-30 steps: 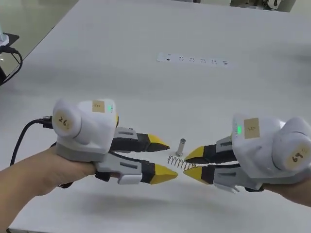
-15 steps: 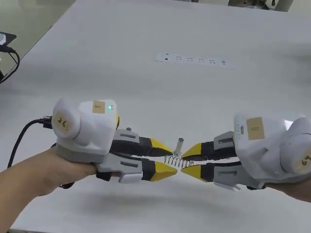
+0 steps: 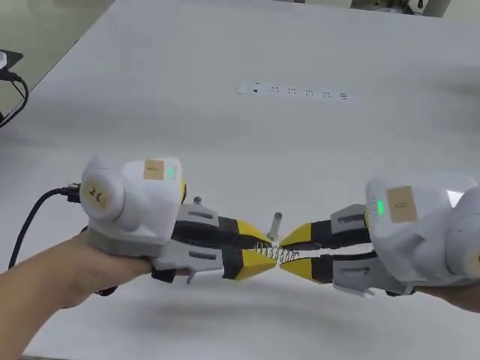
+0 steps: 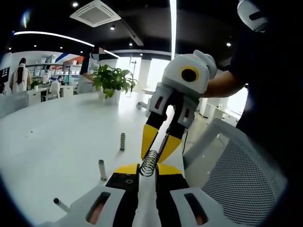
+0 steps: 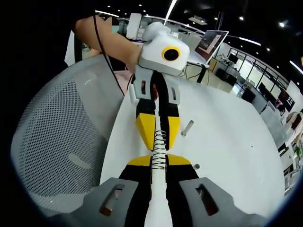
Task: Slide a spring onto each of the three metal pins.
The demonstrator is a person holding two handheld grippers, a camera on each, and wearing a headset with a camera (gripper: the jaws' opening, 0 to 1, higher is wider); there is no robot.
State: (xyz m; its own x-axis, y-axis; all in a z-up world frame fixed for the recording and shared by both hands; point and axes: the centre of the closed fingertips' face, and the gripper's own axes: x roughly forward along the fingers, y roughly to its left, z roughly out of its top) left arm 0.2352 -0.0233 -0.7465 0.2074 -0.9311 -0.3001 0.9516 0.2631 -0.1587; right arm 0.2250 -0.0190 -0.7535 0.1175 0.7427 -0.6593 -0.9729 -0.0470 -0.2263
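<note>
While both grippers meet tip to tip low over the workbench (image 3: pixel 225 142), the spring (image 3: pixel 277 252) hangs between them, off the surface, one end clenched in the left gripper (image 3: pixel 262 251) and the other in the right gripper (image 3: pixel 294 250). Both gripper views show each pair of jaws closed down to the coil's width, with the coil running straight from one set of yellow tips to the other. An upright pin (image 3: pixel 276 223) stands just behind the meeting point, bare as far as I can judge. The left gripper view shows three pins off to the side: a near pin (image 4: pixel 102 169), a far pin (image 4: pixel 122 141) that looks ridged (cannot tell whether a spring is already on it), and an edge pin (image 4: pixel 59 204) that seems tilted, possibly from the fisheye. Main risk as I see it: with both ends held, any drift of the hands apart would stretch the coil, and a push together would buckle it. If one side lets go under tension, the spring could flick out of the other grip and roll across the bench. Clamping too hard could flatten the end coils, or leave an end covered, so it would not start onto a pin. Jaws this close to the upright pin could also tip it.
</note>
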